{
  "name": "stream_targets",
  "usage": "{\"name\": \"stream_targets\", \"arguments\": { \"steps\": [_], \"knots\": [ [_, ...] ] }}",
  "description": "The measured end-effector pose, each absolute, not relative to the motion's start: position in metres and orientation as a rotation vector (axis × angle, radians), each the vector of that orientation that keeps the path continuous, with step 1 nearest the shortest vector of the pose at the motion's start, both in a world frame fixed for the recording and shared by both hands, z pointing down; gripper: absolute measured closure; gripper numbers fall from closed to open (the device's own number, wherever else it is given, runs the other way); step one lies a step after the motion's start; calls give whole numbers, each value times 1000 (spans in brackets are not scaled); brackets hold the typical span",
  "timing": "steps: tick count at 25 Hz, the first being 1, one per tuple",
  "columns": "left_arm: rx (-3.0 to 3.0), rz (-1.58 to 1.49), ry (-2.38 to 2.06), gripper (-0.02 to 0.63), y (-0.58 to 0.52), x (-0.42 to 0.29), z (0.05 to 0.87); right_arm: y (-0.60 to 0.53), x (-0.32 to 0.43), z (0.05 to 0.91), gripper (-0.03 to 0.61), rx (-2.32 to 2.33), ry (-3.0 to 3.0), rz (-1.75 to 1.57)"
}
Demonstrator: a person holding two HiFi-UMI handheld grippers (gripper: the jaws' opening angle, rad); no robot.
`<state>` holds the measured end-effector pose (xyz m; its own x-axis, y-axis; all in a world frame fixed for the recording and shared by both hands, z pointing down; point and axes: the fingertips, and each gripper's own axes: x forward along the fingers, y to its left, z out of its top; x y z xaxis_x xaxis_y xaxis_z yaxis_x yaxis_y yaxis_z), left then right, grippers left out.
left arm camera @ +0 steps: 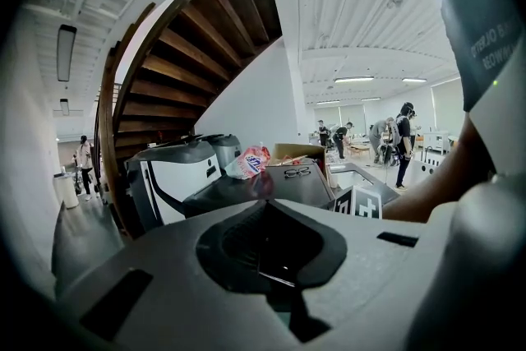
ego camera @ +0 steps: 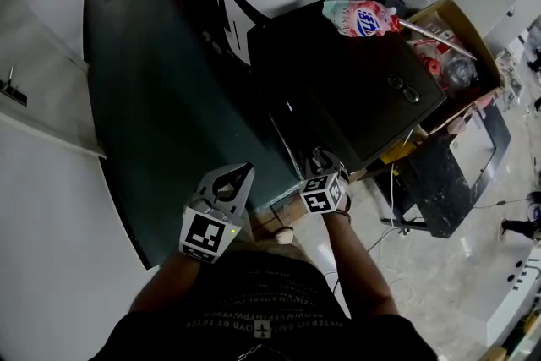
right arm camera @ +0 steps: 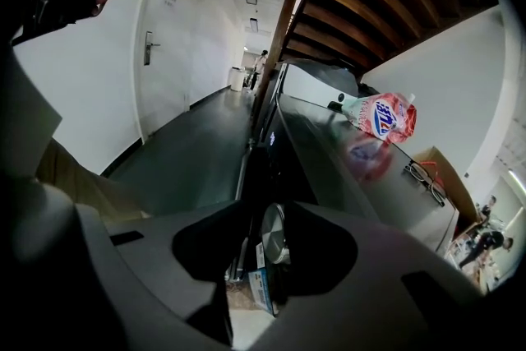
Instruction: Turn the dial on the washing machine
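The right tongs are at the front of the washing machine, low at its near corner. They are spread, and the dial, a shiny round knob on the front panel, stands in the gap between them. On its left side I see dark free space, so I think nothing pinches it yet. The left tongs are pressed together, hold nothing, and hang apart from the machine.

What can go wrong, in my opinion: the tongs come to the dial slanted and from the side, not straight at its face. If they close like this, the pads may catch only one edge. The knob looks smooth, so they could slide off, or turn around it while it does not move. The glasses and the pouch on top lie well apart from the tongs.
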<state>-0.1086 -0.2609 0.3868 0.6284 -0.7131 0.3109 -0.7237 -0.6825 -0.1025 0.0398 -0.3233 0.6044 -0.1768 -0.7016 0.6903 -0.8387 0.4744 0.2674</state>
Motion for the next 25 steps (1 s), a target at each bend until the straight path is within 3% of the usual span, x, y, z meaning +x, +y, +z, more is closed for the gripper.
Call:
{"name": "stream_targets", "arguments": {
  "steps": [25],
  "knots": [
    [2785, 461, -1197, 611, -246, -108, 406, -317, 44, 594, 454, 1288, -1941, 171]
  ]
}}
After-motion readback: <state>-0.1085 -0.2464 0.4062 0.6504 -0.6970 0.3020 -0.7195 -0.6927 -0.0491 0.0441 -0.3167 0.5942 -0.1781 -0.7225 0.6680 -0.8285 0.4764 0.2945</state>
